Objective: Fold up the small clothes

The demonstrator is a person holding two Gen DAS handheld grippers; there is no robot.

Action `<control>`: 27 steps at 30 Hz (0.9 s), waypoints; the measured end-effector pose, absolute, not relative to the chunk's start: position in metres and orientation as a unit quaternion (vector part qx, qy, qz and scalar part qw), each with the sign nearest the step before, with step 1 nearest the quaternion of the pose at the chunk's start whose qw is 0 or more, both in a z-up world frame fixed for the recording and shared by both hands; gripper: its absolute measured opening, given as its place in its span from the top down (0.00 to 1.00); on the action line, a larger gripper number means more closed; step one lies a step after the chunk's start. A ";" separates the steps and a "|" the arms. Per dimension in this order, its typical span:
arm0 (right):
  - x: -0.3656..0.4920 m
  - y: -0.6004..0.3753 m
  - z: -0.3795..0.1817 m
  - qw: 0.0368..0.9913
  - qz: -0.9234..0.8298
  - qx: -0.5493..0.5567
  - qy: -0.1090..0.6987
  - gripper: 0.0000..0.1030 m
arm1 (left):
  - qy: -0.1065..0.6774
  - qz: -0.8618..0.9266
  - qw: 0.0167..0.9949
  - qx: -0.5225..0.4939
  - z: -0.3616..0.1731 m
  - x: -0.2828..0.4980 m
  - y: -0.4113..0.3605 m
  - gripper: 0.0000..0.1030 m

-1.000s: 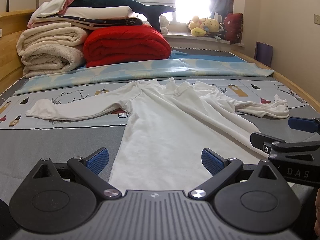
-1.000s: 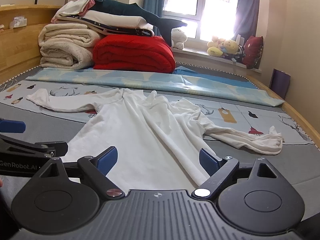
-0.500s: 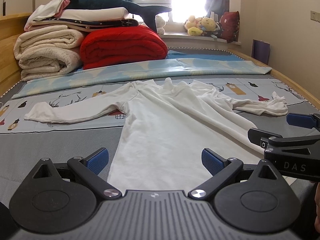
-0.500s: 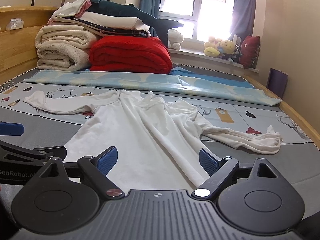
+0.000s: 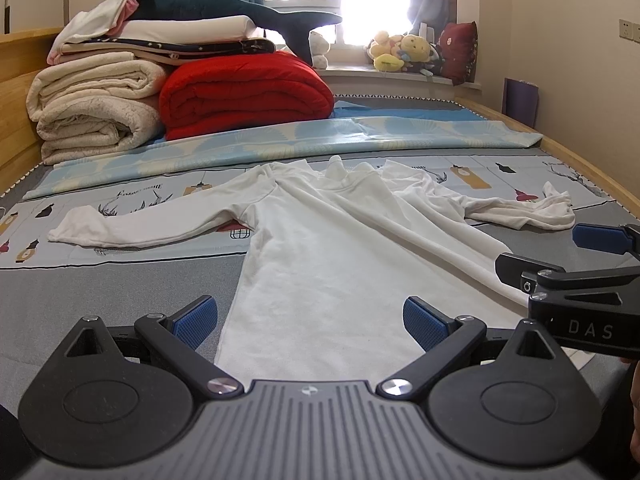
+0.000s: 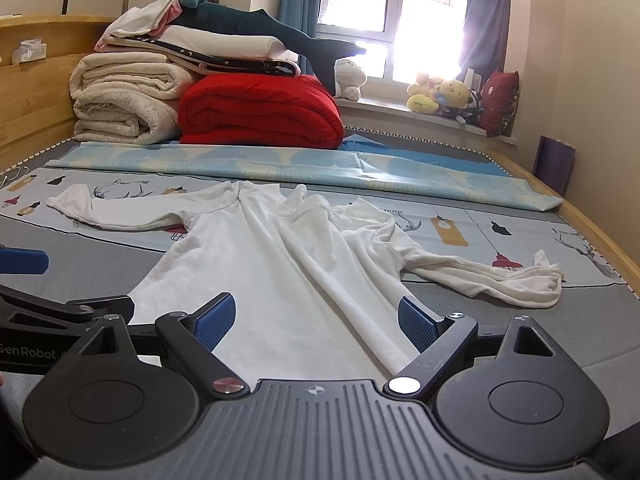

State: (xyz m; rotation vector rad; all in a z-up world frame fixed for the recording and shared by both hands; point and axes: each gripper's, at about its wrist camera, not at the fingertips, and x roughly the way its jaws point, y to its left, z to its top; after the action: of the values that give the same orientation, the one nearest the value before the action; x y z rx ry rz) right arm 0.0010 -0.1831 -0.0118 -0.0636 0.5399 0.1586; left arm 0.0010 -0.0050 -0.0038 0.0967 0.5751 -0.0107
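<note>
One white long-sleeved cotton top (image 5: 332, 256) spread flat on the grey printed bed sheet (image 5: 80, 292), hem nearest the cameras, collar toward the window. Two sleeves: one stretched out straight to the left (image 5: 132, 226), one rumpled and bunched out to the right (image 6: 492, 276). Loose lengthwise creases down the right half of the body.

Two handheld grippers, side by side at the hem end. Left gripper (image 5: 310, 318) released, blue-padded fingers (image 5: 196, 320) spread wide, hem lying between them, nothing grasped. Right gripper (image 6: 316, 320) likewise released, blue pads (image 6: 416, 322) wide apart over the hem's right part, nothing pinched. Whether the pads touch the cloth: cannot tell.

Beyond the top, one pale blue patterned quilt strip (image 5: 280, 144) laid across the bed. Behind it, two stacks: cream fleece blankets (image 5: 92, 108) rolled at left, one red folded duvet (image 5: 244, 92) beside them, with folded white and dark linens on top and one dark teal plush shark (image 5: 240, 10) resting over all. A cluster of soft toys (image 6: 440, 94) on the windowsill, number unclear. Wooden bed frame (image 6: 592, 236) along the right edge.
</note>
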 end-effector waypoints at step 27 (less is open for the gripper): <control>0.082 -0.289 -0.030 0.929 0.035 0.025 0.367 0.29 | 0.408 0.018 0.913 0.005 -0.045 0.073 0.072 0.58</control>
State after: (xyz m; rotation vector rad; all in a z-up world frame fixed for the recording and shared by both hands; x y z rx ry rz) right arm 0.0816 -0.2887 -0.0301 0.0518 0.7525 0.0725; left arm 0.0728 0.0722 -0.0452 0.0111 0.8415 0.0375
